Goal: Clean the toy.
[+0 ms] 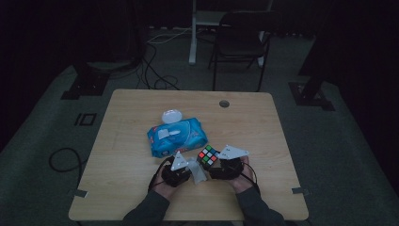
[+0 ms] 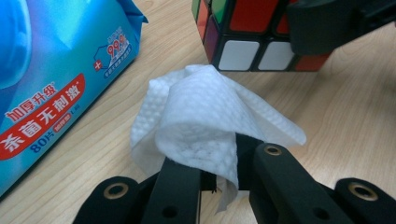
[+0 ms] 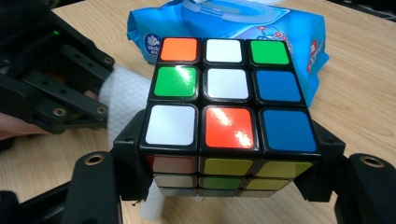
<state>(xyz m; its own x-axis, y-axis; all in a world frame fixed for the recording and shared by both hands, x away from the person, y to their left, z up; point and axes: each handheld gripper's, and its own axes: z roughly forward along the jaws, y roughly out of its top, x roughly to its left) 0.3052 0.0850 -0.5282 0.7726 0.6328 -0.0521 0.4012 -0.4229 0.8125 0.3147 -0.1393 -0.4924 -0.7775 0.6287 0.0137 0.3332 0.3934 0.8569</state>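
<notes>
Dim room, most of the floor and the chair [image 1: 240, 40] beyond the table [image 1: 131, 155] fade into dark in the high view, so I skip detail there. On the table the biggest thing is the blue pack of wipes [image 1: 177, 136], lid flipped up at its far end; in my left gripper view it is cut off by the left and top edges, only part of the print readable, and in my right gripper view the cube hides its near half. Next, the puzzle cube [image 3: 224, 116]: my right gripper [image 3: 224, 186] is clamped on it, jaws pressing its two sides, the top face tilted toward that camera, lower rows partly in shadow, so I cannot make out all colours there. In the high view the cube [image 1: 208, 157] sits at the tip of the right gripper [image 1: 214, 165], near the pack's near right corner; whether it rests on the wood or is lifted I cannot tell. Smallest, the white wipe [image 2: 201, 116]: my left gripper [image 2: 219, 168] is closed on it, the sheet bunched and folded over the jaw tips, which it mostly covers. The wipe is just beside the cube [image 2: 252, 32], which is cut off by the top edge; touching or not, cannot tell. My sleeves are cut off at the bottom.
</notes>
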